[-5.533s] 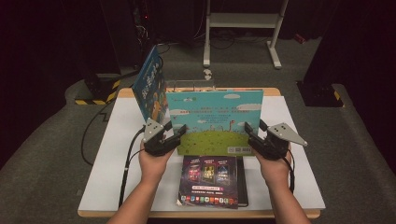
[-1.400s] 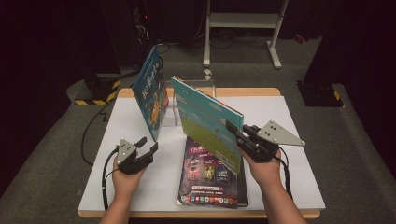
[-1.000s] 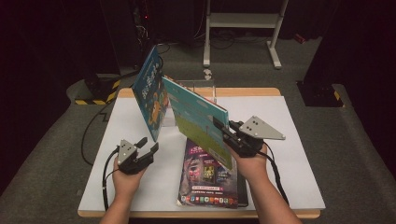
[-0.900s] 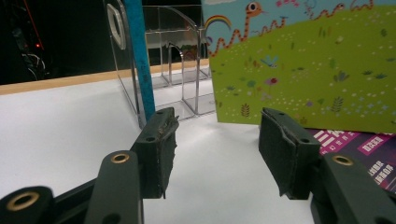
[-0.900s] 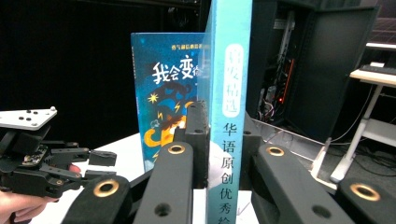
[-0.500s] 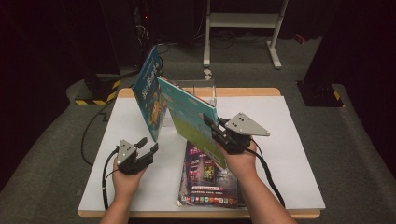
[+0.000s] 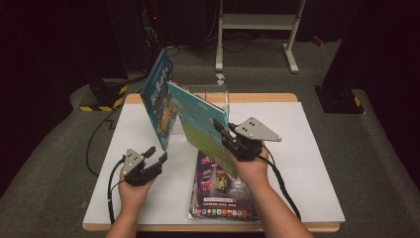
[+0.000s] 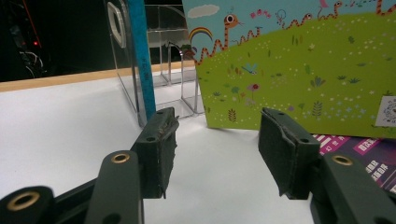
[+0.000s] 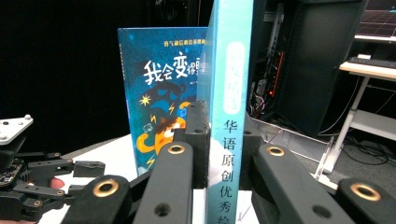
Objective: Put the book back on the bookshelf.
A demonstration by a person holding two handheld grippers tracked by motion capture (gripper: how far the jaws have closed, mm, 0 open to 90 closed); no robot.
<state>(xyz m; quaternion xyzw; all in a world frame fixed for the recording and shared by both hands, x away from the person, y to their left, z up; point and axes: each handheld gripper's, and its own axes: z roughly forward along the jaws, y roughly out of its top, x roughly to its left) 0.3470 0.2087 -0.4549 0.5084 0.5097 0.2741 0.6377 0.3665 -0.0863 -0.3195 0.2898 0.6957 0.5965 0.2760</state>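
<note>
On the white worktop, my right fingers clamp the green book's spine upright, rack just behind; left fingers hang open

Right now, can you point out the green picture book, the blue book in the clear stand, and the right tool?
green picture book (image 7: 200, 124), high view, on its cover
blue book (image 7: 157, 101), high view, on its cover
right tool (image 7: 221, 130), high view, at its tips on the green book's spine
</note>
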